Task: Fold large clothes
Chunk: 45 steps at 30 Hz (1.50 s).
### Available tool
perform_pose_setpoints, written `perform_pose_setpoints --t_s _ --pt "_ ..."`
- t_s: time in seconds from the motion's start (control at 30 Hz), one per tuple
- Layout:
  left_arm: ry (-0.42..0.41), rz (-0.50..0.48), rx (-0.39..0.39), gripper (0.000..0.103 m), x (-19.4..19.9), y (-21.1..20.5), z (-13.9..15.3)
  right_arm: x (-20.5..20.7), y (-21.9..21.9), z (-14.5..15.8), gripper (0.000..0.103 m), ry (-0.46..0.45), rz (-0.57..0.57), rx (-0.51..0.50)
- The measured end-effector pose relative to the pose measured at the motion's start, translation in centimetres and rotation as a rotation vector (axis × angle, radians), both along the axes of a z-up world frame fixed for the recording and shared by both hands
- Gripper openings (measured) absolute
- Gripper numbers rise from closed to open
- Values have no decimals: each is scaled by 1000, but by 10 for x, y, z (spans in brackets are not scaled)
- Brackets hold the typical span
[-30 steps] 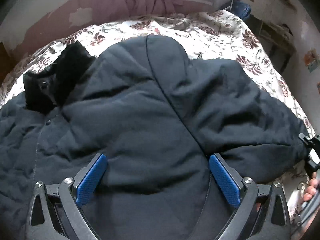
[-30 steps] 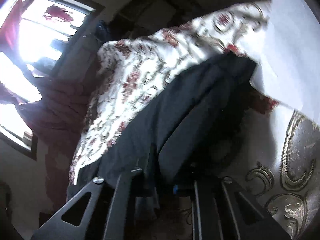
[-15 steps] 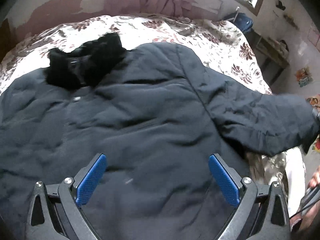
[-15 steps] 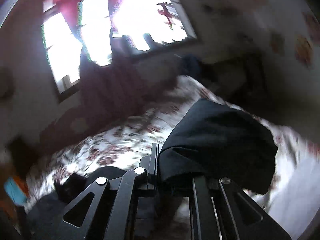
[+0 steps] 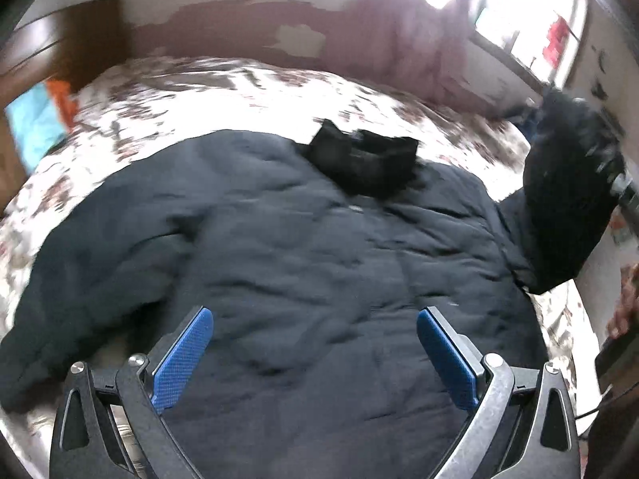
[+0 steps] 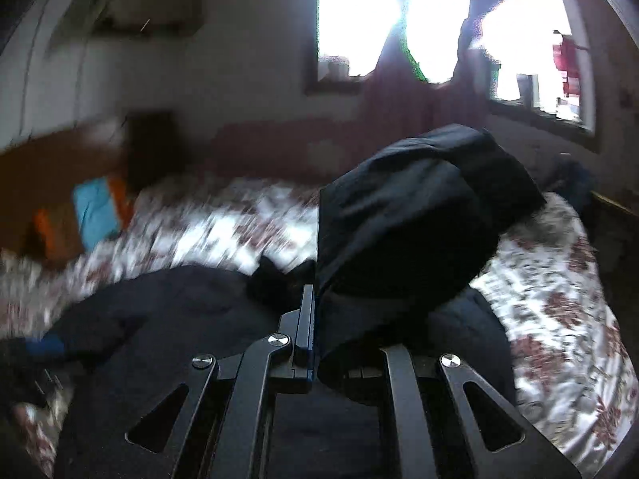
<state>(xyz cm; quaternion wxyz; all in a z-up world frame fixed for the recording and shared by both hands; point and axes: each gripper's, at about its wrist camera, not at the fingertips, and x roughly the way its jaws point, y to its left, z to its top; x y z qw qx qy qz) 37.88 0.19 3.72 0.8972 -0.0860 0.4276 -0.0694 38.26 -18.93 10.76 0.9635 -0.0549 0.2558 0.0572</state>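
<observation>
A large dark navy padded jacket (image 5: 303, 263) lies spread on the bed, its black fur collar (image 5: 363, 163) at the far side. My left gripper (image 5: 315, 351) is open and empty, hovering over the jacket's lower body, blue pads (image 5: 183, 355) wide apart. My right gripper (image 6: 343, 331) is shut on the jacket's right sleeve (image 6: 415, 215) and holds it lifted above the bed. The same raised sleeve (image 5: 567, 199) shows at the right in the left wrist view. The jacket's body (image 6: 191, 311) lies below in the right wrist view.
The bed has a white floral bedspread (image 5: 255, 95), also seen in the right wrist view (image 6: 567, 303). A blue and orange object (image 5: 36, 127) sits at the bed's far left. Bright windows with curtains (image 6: 403, 20) are behind. A person's hand (image 5: 625, 307) is at the right edge.
My right gripper has lifted the sleeve off the bed and swung it up and inward over the jacket. My left gripper has drawn back, still open, so more of the jacket shows.
</observation>
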Motion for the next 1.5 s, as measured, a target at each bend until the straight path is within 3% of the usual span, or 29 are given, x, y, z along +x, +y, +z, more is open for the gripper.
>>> perform_pose_setpoints --t_s 0.03,0.1,0.17,0.23,0.33,0.47,0.6,0.7,0.77,1.03,1.1,1.2,1.27,1.4,1.5 --pt "-4 20 1 102 -3 12 -1 0 10 -9 9 35 12 40" --pt "-13 65 6 102 -9 39 -3 7 35 -34 12 131 65 8" --pt "-14 96 -2 102 -13 57 -8 10 47 -63 21 231 114 -14" --pt "-16 123 -22 102 -16 74 -14 1 51 -87 42 314 150 -17" --pt "-15 146 -52 102 -17 88 -27 -15 38 -94 54 365 194 39" --pt "-15 127 -59 102 -13 82 -39 -41 -2 -77 58 337 172 102" --pt "-60 81 -46 102 -3 58 -41 -48 -69 -64 58 250 -45 46" --pt "-90 55 -29 102 16 28 -42 -38 -112 -67 58 254 -182 38" --pt "-85 70 2 102 30 9 -44 -25 -125 -74 58 281 -211 43" --pt "64 102 178 102 82 -43 -89 -6 -125 -128 58 313 -227 -35" --pt "97 113 224 102 86 -45 -100 -5 -124 -128 58 309 -230 -38" --pt "77 98 288 102 83 -52 -103 -4 -123 -125 58 307 -223 -40" --pt "74 87 281 102 81 -51 -102 -4 -122 -121 59 306 -220 -42" --pt "46 89 135 102 62 -27 -84 -16 -107 -100 69 292 -187 -27" --pt "21 119 40 102 39 1 -70 -22 -83 -86 71 281 -144 -33"
